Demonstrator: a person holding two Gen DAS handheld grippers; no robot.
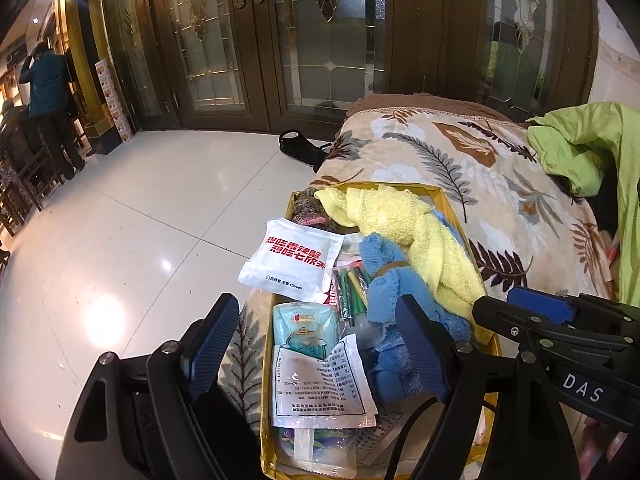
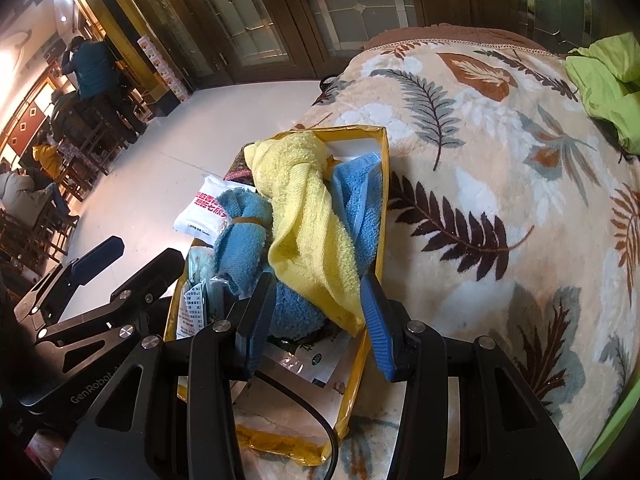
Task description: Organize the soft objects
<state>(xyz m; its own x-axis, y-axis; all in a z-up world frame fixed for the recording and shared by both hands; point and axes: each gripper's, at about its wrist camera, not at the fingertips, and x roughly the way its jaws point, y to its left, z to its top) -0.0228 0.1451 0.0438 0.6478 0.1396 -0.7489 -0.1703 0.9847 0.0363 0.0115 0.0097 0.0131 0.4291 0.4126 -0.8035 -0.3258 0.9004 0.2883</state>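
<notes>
- The left gripper (image 1: 316, 344) hangs over the near end of a yellow box (image 1: 452, 204), its fingers (image 1: 208, 344) spread wide with nothing pinched; paper and plastic packets (image 1: 320, 384) lie in the box below the gap.
- A rolled blue towel (image 1: 384, 276) tied with a band sits just ahead of the left gripper's right finger, inside the box.
- The right gripper (image 2: 316, 320) is over the same box, fingers (image 2: 378, 320) partly spread. The hanging end of the yellow towel (image 2: 312, 232) and a blue cloth (image 2: 296, 312) lie between them; whether the pads press on either, I cannot tell.
- The yellow towel runs from those fingers away to the far end of the box.
- A second blue towel (image 2: 356, 200) lies beyond the right finger, along the box's wall.
- A white packet with red lettering (image 1: 292, 260) overhangs the box's left edge, ahead of the left fingers.
- The box rests on a bed covered by a leaf-print blanket (image 2: 500, 168).
</notes>
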